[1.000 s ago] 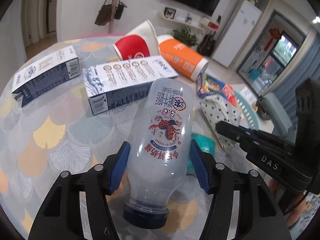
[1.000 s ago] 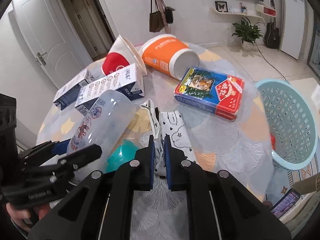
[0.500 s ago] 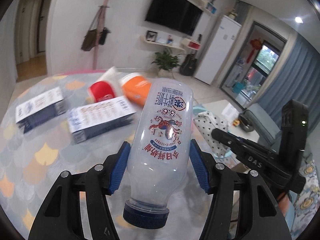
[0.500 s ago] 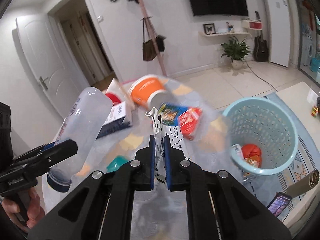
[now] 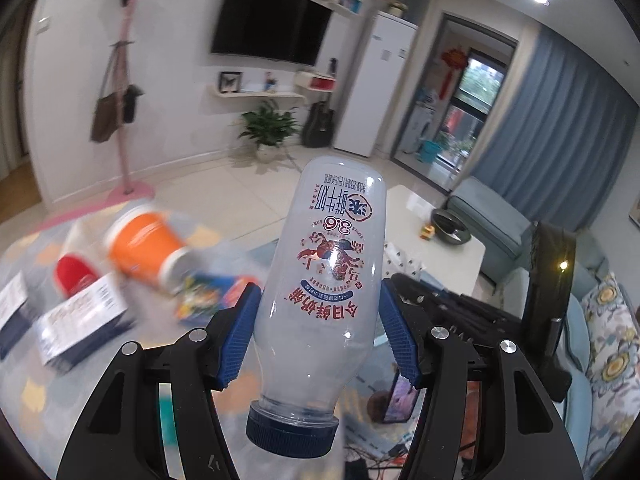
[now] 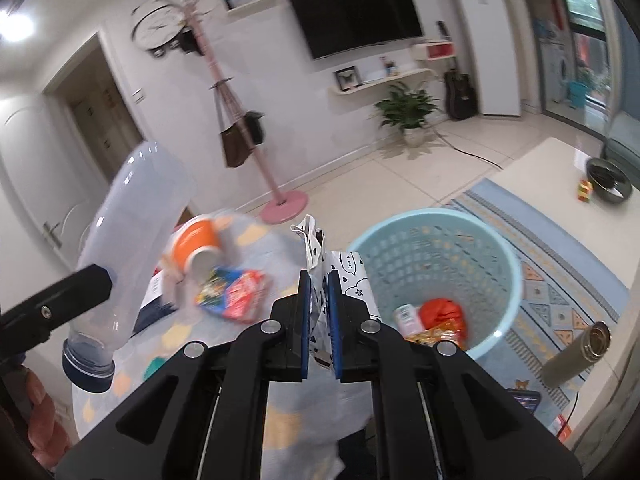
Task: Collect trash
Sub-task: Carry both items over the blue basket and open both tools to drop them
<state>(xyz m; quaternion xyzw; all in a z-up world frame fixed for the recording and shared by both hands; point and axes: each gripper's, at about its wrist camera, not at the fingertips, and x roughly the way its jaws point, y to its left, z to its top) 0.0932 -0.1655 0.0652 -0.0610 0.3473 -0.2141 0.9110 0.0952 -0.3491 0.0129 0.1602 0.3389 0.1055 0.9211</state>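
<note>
Above the table (image 6: 280, 412), one clear milk bottle (image 5: 324, 284) hangs cap-down in the left gripper (image 5: 320, 336), jaws spread to its width and pressing both sides. One patterned paper bag (image 6: 320, 276) is pinched between the nearly closed jaws of the right gripper (image 6: 319, 316). Beside the table's right edge stands one blue basket (image 6: 500, 264) holding wrappers. One orange cup (image 6: 196, 244) lies tipped near the far edge.

White walls, wall-mounted television (image 5: 270, 34), blue curtains (image 5: 560, 128)
</note>
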